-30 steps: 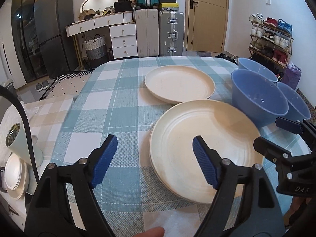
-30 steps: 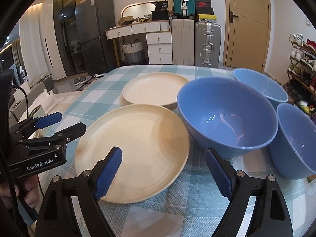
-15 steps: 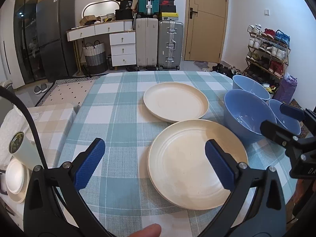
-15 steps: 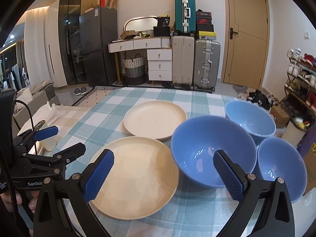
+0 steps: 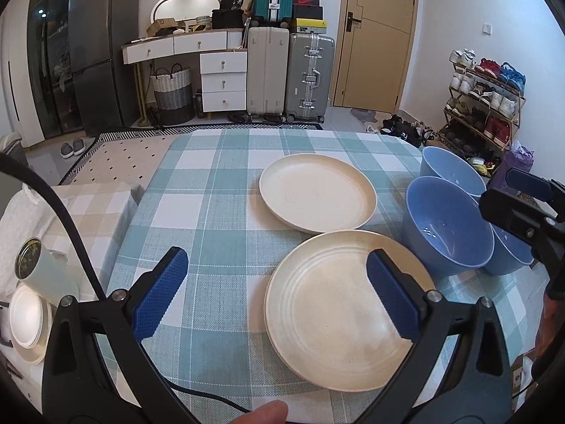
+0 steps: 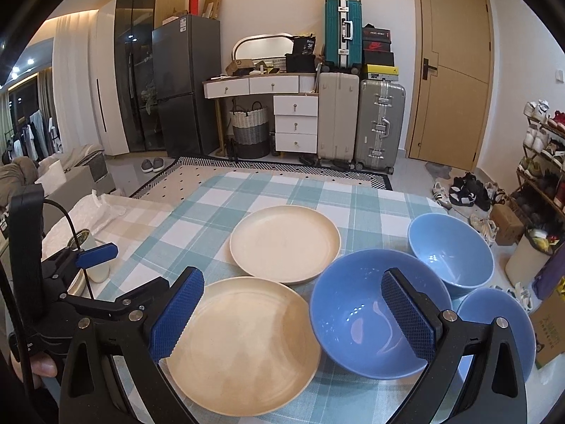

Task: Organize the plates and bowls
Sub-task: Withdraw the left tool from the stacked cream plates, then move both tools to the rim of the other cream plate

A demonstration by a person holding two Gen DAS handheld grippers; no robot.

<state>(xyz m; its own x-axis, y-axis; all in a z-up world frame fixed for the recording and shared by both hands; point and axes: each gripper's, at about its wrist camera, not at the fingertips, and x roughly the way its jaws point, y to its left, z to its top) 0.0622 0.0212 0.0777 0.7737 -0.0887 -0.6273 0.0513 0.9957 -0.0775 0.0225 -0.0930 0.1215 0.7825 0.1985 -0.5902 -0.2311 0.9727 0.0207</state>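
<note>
Near plate (image 5: 339, 314): cream, round, faint concentric rings inside its rim; lies flat close to the near edge of the table (image 5: 212, 190), its far rim touching or just overlapping the far plate.
Far plate (image 5: 317, 192): same cream colour, smooth and shallow, toward the middle of the table.
Near bowl (image 6: 374, 314): blue, deep, glossy with small light reflections inside; just right of the near plate, rims close or touching.
Far bowl (image 6: 450, 252): blue, behind the near bowl, by the table's right edge.
Third bowl (image 6: 501, 325): blue, at the right edge, partly hidden behind the right claw's finger.
Left gripper (image 5: 275, 293): jaws wide apart, nothing between the ribbed blue pads; hangs above the near edge, one finger crossing in front of the near plate.
Right gripper (image 6: 293, 318): jaws wide apart, empty; its fingers frame the near plate's right rim and the near bowl.
Tablecloth: woven teal-and-white check, covers the whole table.
Left of the table: a lower surface with a beige check cloth, a white cup (image 5: 42, 268) and stacked white dishes (image 5: 26, 318).
Room: dark fridge (image 6: 183, 84), white drawers (image 6: 295, 125), suitcases (image 6: 378, 125), wooden door (image 6: 452, 70), shoe rack (image 5: 483, 102).
</note>
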